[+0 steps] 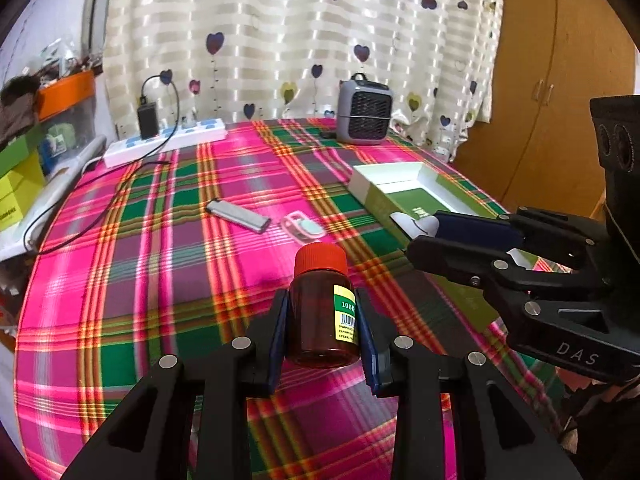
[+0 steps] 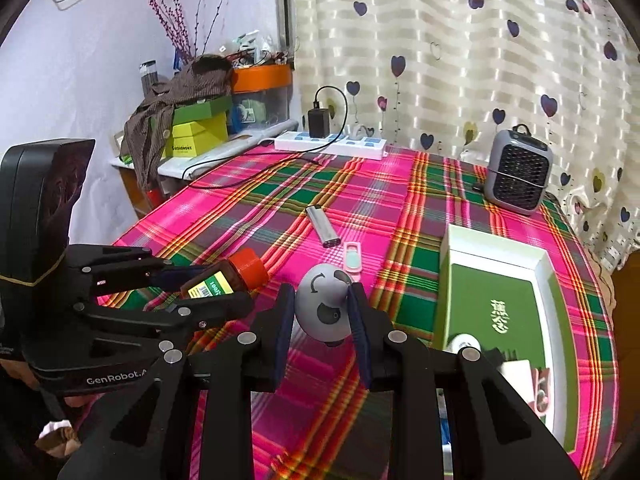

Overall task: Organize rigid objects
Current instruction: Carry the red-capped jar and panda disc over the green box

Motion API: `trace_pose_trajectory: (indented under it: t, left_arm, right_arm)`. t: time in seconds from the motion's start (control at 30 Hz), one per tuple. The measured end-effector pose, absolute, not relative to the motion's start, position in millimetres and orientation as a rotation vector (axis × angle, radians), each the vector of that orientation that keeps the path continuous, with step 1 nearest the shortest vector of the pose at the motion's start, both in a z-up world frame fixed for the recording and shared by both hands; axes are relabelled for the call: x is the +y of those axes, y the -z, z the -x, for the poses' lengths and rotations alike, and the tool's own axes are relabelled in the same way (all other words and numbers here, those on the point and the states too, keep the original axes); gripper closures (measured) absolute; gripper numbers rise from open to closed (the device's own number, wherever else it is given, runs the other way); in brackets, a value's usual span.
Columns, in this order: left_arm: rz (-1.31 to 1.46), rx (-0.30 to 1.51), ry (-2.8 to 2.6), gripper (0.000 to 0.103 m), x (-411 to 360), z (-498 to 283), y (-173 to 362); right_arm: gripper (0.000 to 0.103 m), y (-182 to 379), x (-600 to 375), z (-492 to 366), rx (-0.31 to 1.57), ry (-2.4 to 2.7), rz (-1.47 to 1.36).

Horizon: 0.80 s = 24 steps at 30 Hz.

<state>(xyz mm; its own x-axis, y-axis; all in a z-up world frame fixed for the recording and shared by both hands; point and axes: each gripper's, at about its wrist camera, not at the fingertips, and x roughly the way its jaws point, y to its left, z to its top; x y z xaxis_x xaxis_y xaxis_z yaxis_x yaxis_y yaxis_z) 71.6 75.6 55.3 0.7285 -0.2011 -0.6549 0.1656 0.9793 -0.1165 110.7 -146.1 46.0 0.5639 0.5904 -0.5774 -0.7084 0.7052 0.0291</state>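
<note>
My left gripper point(image 1: 322, 320) is shut on a brown pill bottle point(image 1: 322, 312) with an orange cap and holds it above the plaid table; the bottle also shows in the right wrist view point(image 2: 224, 280). My right gripper point(image 2: 322, 312) is shut on a grey egg-shaped object point(image 2: 324, 306) with black markings; in the left wrist view the gripper point(image 1: 424, 230) sits over the near end of the green and white box point(image 1: 416, 192). A silver lighter point(image 1: 238, 216) and a small pink and white case point(image 1: 302, 226) lie on the cloth between them and the far edge.
A grey fan heater point(image 1: 364, 110) stands at the back. A white power strip point(image 1: 164, 140) with a black charger and cable lies at the back left. Stacked boxes point(image 2: 200, 128) and cloth sit on a side shelf. The open box point(image 2: 500, 308) holds small items.
</note>
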Motion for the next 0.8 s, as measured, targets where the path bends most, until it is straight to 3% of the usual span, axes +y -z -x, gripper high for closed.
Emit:
trace_pose_trajectory:
  t: [0.8]
  left_arm:
    - [0.070, 0.723, 0.296, 0.072, 18, -79, -60]
  right_arm:
    - [0.075, -46, -206, -115, 0.580, -0.722, 0.123]
